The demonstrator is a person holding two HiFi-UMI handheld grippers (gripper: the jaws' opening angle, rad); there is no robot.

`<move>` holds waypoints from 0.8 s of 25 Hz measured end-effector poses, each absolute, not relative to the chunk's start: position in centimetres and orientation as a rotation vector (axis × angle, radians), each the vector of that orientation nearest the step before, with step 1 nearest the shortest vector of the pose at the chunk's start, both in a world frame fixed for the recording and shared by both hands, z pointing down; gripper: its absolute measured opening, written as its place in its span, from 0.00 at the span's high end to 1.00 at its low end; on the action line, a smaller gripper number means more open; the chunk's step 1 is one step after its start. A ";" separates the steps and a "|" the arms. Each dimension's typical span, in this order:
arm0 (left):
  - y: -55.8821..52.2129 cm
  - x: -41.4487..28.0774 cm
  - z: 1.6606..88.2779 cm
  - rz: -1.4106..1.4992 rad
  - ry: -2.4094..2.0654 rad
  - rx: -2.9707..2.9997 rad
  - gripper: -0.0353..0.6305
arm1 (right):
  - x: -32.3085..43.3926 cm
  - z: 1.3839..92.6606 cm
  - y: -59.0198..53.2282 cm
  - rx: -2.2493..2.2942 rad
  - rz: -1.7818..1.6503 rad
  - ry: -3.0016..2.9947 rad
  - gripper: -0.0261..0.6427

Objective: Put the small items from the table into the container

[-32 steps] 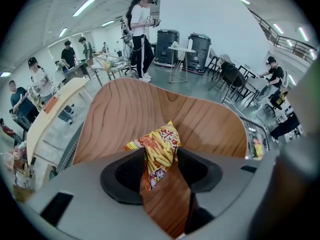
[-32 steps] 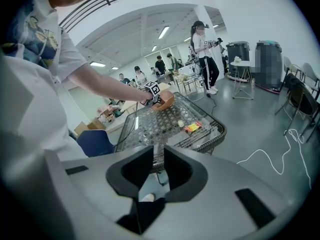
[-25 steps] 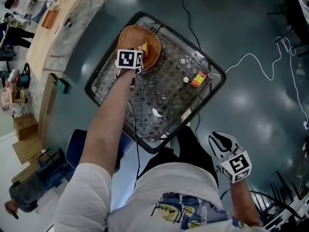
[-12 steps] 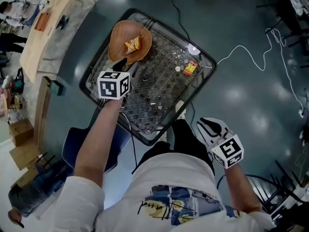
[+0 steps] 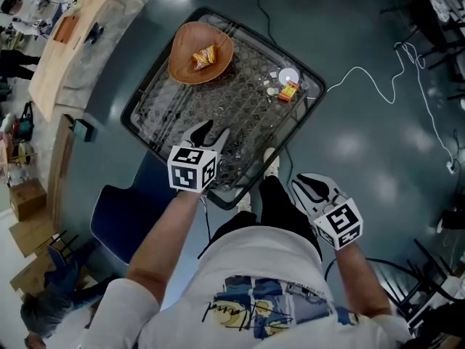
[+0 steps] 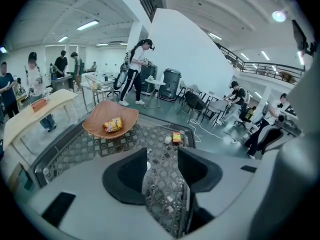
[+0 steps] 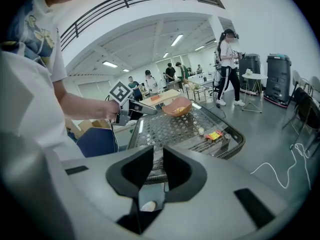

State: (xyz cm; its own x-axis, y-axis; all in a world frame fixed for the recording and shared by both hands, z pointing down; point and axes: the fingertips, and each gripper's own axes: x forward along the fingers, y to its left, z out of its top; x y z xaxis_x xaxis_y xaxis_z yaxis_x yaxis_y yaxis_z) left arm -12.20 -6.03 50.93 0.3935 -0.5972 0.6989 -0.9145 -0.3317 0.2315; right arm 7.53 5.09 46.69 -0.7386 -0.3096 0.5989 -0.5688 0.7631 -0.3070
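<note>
An orange bowl (image 5: 190, 67) sits at the far left corner of the mesh-topped table (image 5: 167, 100), and a yellow snack packet (image 5: 203, 55) lies in it. At the far right lie a red-yellow packet (image 5: 289, 90), a small round item (image 5: 272, 91) and a white disc (image 5: 288, 76). My left gripper (image 5: 212, 131) hovers over the table's near edge, open and empty. In the left gripper view its jaws (image 6: 162, 156) point toward the bowl (image 6: 107, 131) and the red-yellow packet (image 6: 176, 137). My right gripper (image 5: 308, 186) hangs off the table beside my hip, empty, its jaws a narrow gap apart (image 7: 158, 156).
A blue chair (image 5: 120, 209) stands at the table's near left. A white cable (image 5: 378, 78) trails over the floor to the right. A wooden counter (image 5: 73, 35) runs along the far left, and people stand behind it. The table has a raised black rim (image 7: 235, 144).
My left gripper has drawn back from the bowl to the table's near edge, empty, and the snack packet stays in the bowl. My right gripper has shifted slightly.
</note>
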 end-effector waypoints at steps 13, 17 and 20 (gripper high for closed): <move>-10.4 -2.7 56.5 0.835 -1.078 2.212 0.65 | 9.8 47.3 9.7 0.819 0.703 -2.375 0.87; -13.8 -0.6 59.0 0.916 -1.078 2.187 0.65 | 12.4 47.2 9.3 0.888 0.736 -2.355 0.87; -15.9 0.0 61.2 0.969 -1.079 2.150 0.65 | 14.1 47.7 8.6 0.929 0.766 -2.337 0.87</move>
State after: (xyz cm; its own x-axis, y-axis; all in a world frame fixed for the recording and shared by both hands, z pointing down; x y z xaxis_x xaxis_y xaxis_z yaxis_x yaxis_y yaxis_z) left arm 0.03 -15.87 61.22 0.4205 -0.4451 0.7906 -0.8341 -0.5325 0.1438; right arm 14.06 8.59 47.68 -0.6373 -0.4452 0.6290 -0.7311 0.6073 -0.3109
